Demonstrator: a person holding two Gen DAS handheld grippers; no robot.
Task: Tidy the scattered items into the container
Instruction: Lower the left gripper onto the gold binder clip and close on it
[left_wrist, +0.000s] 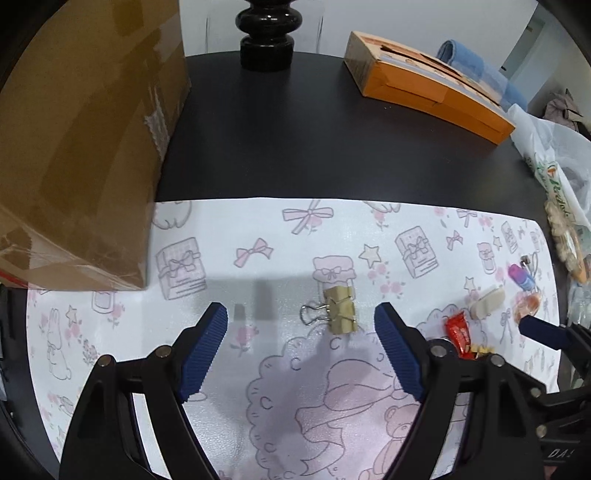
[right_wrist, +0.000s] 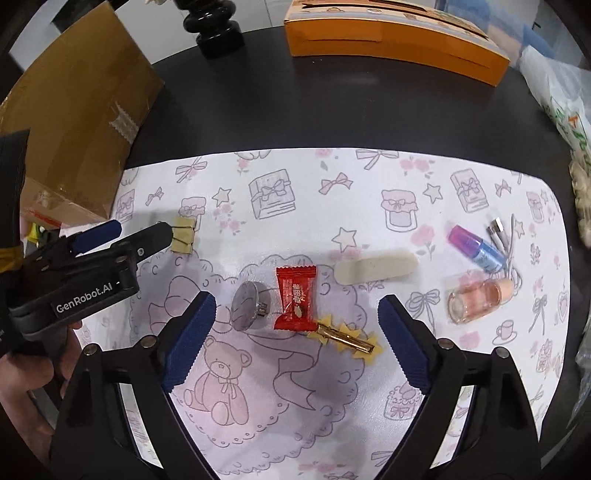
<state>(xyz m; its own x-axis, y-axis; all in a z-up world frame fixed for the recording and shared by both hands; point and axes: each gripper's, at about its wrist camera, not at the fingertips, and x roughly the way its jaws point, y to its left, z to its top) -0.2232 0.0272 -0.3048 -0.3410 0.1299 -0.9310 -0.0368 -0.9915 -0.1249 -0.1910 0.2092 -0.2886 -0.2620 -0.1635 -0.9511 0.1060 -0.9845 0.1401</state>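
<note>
The left gripper (left_wrist: 301, 325) has its jaws spread wide, holding nothing. The gold binder clip (left_wrist: 340, 308) lies on the mat just ahead of the gap, toward the right-hand jaw, at about one o'clock from the midpoint between the tips. Its gold body runs from twelve to six o'clock, and its wire handles point to nine o'clock, lying flat on the mat. In the right wrist view the same clip sits just past the left gripper's fingertips; touching cannot be told.

The right gripper (right_wrist: 297, 310) is also spread wide and holds nothing. Between its jaws lie three things: a round metal disc (right_wrist: 245, 306) at nine o'clock from the midpoint, a red candy wrapper (right_wrist: 295, 297) at the centre with its long axis from twelve to six o'clock, and a gold hair clip with yellow stars (right_wrist: 345, 338) at about four o'clock, its long axis running from ten to four o'clock and its upper end touching the wrapper.

Farther out, at one o'clock, lies a beige nail file (right_wrist: 376, 267), long axis nearly three to nine o'clock. At two to three o'clock lie a purple and blue bottle (right_wrist: 476, 245) and a peach bottle (right_wrist: 478, 301).

All rest on a patterned mat (right_wrist: 332, 406) on a black table (right_wrist: 295, 110). The orange container (right_wrist: 391, 38) stands at twelve to one o'clock at the table's far edge, and a cardboard box (right_wrist: 74, 122) at ten o'clock.
</note>
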